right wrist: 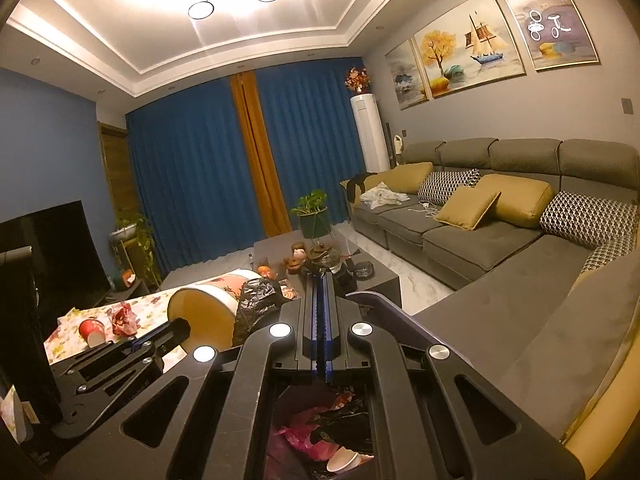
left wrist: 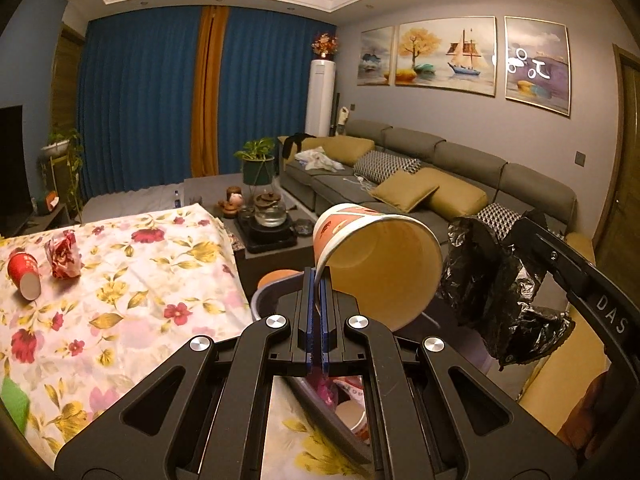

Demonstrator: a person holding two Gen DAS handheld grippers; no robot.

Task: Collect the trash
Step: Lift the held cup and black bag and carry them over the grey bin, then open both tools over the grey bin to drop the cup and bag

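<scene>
Both wrist cameras look along their jaws toward the blue curtains [left wrist: 148,96], sharing the sofa [right wrist: 480,236] and the tipped paper tub [left wrist: 376,256] close by.

Floral tbl [left wrist: 132,280]: red cup [left wrist: 24,276] tipped, crumpled wrapper [left wrist: 63,254].

A grey sofa [right wrist: 480,236] runs along the wall, mustard cushions [right wrist: 468,206] on it; blue curtains [right wrist: 192,184] closed; tea set [left wrist: 269,210] sits on the low counter [right wrist: 376,280].

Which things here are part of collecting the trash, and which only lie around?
For the job:
- large paper cup, in the left claw
- black plastic bag, at the right claw
- trash bin
- red cup
- crumpled wrapper

Lying about:
- tea set
- potted plant
- sofa cushions
</scene>
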